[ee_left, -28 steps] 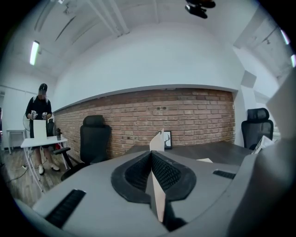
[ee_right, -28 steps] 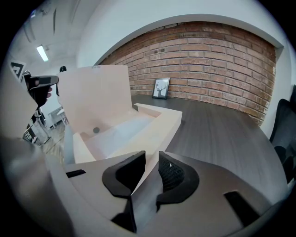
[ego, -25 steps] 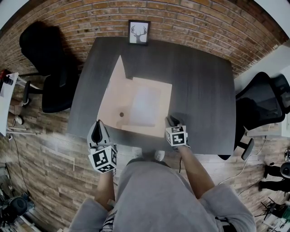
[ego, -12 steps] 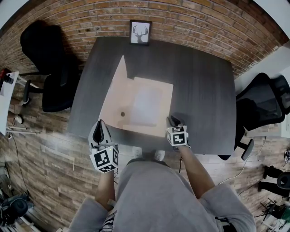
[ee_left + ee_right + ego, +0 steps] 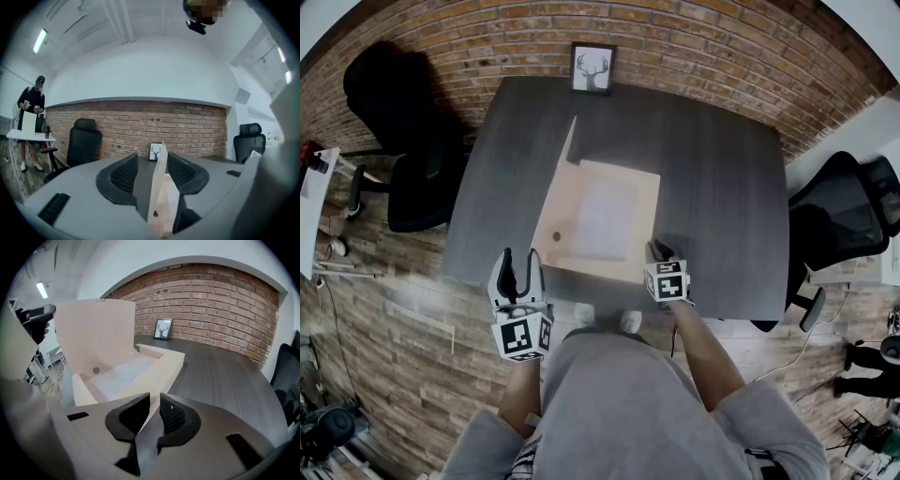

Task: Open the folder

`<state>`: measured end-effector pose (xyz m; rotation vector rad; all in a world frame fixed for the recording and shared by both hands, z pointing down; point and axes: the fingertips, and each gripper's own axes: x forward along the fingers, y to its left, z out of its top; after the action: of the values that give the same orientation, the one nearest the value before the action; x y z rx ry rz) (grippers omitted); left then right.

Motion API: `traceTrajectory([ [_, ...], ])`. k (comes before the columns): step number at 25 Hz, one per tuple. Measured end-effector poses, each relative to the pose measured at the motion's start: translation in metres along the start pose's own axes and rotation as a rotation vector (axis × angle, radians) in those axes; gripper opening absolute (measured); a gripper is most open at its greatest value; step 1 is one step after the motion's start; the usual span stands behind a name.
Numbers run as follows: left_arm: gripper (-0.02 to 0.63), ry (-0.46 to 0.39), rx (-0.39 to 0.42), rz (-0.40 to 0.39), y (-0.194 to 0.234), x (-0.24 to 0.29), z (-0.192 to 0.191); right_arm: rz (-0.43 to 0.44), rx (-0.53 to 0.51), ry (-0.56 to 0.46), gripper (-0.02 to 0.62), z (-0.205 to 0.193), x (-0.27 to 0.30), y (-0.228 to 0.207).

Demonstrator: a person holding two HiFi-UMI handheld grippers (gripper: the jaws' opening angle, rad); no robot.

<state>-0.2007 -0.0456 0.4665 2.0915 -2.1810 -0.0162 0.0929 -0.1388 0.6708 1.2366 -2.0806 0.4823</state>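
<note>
nearest, the left gripper [image 5: 517, 264] has just been spreading its jaws. the cover [image 5: 158, 190] of the folder [image 5: 623, 258] stands upright on edge between them, not pinched. the right gripper [image 5: 657, 249] has its jaws pressed together on the folder's near right corner, pinning the lower leaf to the table [image 5: 722, 169].

my reading: the opening is half done, with the cover raised and let go but not laid flat. the next move calls for tipping it leftward past upright, so it drops open on the table instead of falling back shut.

a pale sheet [image 5: 605, 208] lies inside. beyond it, a framed deer picture [image 5: 592, 67] stands at the far edge.

hard to tell: whether the cover leans on one pad. from above it is only a sliver, and the marker cube hides the right grip — the hinge fold is unclear too.
</note>
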Motion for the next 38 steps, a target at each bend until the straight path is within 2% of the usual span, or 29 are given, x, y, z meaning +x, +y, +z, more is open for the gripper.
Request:
traceTrajectory([
  [5, 0.202, -0.048, -0.013, -0.066, -0.015, -0.003, 0.012, -0.01, -0.004, -0.005, 0.04, 0.0, -0.001, 0.0],
  [10, 0.197, -0.123, -0.047, -0.071, -0.018, -0.01, 0.034, -0.013, -0.01, -0.004, 0.038, -0.001, 0.0, 0.001],
  [15, 0.18, -0.156, -0.036, -0.101, -0.025, -0.005, 0.052, -0.022, -0.01, -0.01, 0.038, -0.002, 0.001, 0.0],
  [17, 0.154, -0.154, -0.032, -0.117, -0.03, -0.003, 0.054, -0.027, -0.018, -0.015, 0.038, -0.002, 0.002, 0.0],
  [22, 0.025, -0.122, -0.009, -0.169, -0.048, 0.003, 0.051, -0.049, -0.013, -0.014, 0.038, -0.001, 0.0, 0.0],
  [32, 0.006, -0.074, -0.001, -0.24, -0.069, 0.02, 0.049, -0.078, -0.028, -0.002, 0.028, 0.0, -0.005, 0.0],
  [38, 0.006, -0.066, 0.005, -0.273, -0.078, 0.032, 0.053, -0.094, -0.005, -0.14, 0.002, 0.037, -0.023, -0.003],
])
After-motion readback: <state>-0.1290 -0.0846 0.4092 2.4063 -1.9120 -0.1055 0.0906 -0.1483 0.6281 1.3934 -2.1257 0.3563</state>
